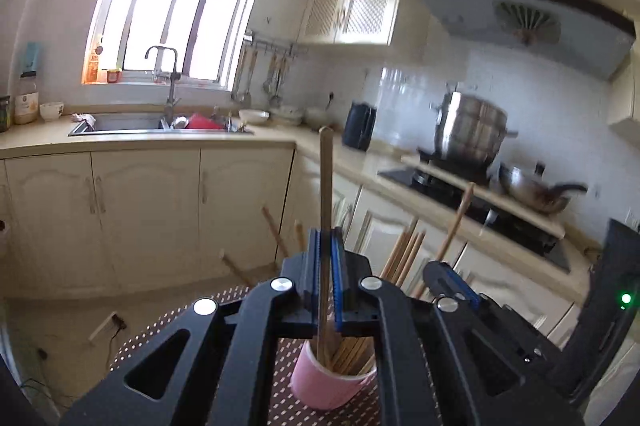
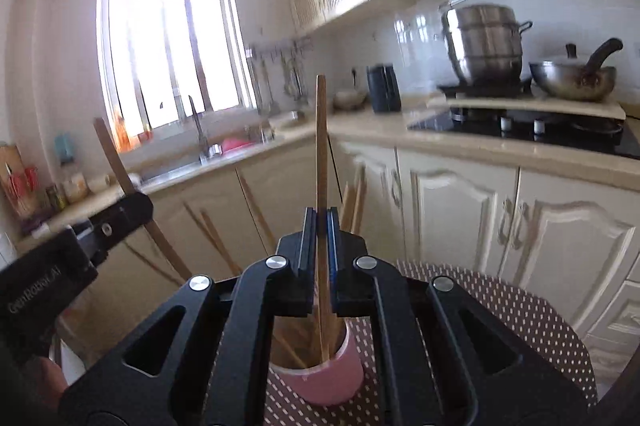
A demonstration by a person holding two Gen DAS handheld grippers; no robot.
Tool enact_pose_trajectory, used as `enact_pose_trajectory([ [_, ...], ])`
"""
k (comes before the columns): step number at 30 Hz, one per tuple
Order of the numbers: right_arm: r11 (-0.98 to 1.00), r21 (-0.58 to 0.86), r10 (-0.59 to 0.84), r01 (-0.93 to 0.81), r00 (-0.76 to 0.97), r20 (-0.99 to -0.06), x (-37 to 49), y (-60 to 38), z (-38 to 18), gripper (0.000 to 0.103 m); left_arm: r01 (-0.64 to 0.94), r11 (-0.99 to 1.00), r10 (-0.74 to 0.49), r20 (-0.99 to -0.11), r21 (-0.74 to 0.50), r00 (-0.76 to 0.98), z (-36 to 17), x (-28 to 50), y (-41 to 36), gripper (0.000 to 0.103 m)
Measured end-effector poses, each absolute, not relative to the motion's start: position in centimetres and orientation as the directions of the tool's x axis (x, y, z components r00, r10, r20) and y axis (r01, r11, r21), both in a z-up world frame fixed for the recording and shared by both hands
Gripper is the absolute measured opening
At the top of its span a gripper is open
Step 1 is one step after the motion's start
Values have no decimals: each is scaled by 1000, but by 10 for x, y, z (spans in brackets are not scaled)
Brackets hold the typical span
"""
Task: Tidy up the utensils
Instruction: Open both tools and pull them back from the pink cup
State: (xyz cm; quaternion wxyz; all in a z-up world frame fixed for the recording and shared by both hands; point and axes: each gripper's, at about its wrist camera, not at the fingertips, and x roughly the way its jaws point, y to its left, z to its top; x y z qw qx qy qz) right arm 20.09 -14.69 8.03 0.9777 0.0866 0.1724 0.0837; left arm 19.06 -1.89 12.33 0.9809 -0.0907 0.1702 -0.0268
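- Now our left gripper (image 1: 326, 240) pinches one upright chopstick (image 1: 326, 182) above the pink cup (image 1: 328, 390).
- Our right gripper (image 2: 320, 222) clamps another chopstick (image 2: 321, 146); its lower end sits inside the cup.

The cup (image 2: 320, 374) stands on the table (image 2: 520, 310), chopsticks (image 1: 352, 354) inside it; behind the table lie the sink (image 1: 132, 124) leftward, the stove (image 2: 528, 128) rightward.

Pink cup (image 1: 320, 386); brown white-dotted tablecloth (image 2: 520, 314); tan chopsticks (image 1: 404, 252).
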Motion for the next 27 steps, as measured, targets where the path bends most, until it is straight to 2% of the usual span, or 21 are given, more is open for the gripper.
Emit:
enact_pose_trajectory([
  [3, 973, 201, 186, -113, 900, -394, 206, -148, 64, 9, -4, 991, -44, -364, -131, 930, 107, 193, -18, 8],
  [4, 973, 202, 185, -108, 892, -412, 207, -150, 60, 22, -8, 993, -35, -366, -116, 930, 103, 192, -18, 16],
  [5, 973, 203, 187, -109, 886, -424, 208, -152, 58, 38, -13, 995, -24, -365, -97, 931, 98, 191, -16, 34],
  [6, 971, 211, 196, -114, 883, -427, 207, -154, 55, 81, -14, 996, -17, -362, -83, 932, 95, 189, -14, 41],
  [7, 972, 210, 188, -109, 894, -407, 203, -158, 54, 84, -12, 997, -17, -359, -79, 933, 93, 187, -13, 43],
  [9, 983, 170, 139, -76, 906, -400, 199, -160, 52, 84, -8, 998, -17, -364, -67, 931, 90, 184, -10, 43],
  [15, 975, 213, 143, -56, 897, -419, 194, -179, 51, 84, 12, 999, -27, -374, -42, 927, 84, 175, -3, 44],
  [21, 980, 190, 139, -63, 900, -414, 178, -189, 55, 84, 35, 999, -40, -383, -20, 923, 80, 166, -2, 45],
  [25, 982, 174, 139, -69, 893, -429, 162, -194, 53, 84, 61, 998, -64, -406, -19, 912, 74, 158, -1, 47],
  [27, 982, 175, 140, -65, 879, -456, 156, -195, 48, 84, 68, 998, -68, -411, -14, 909, 71, 151, 0, 52],
])
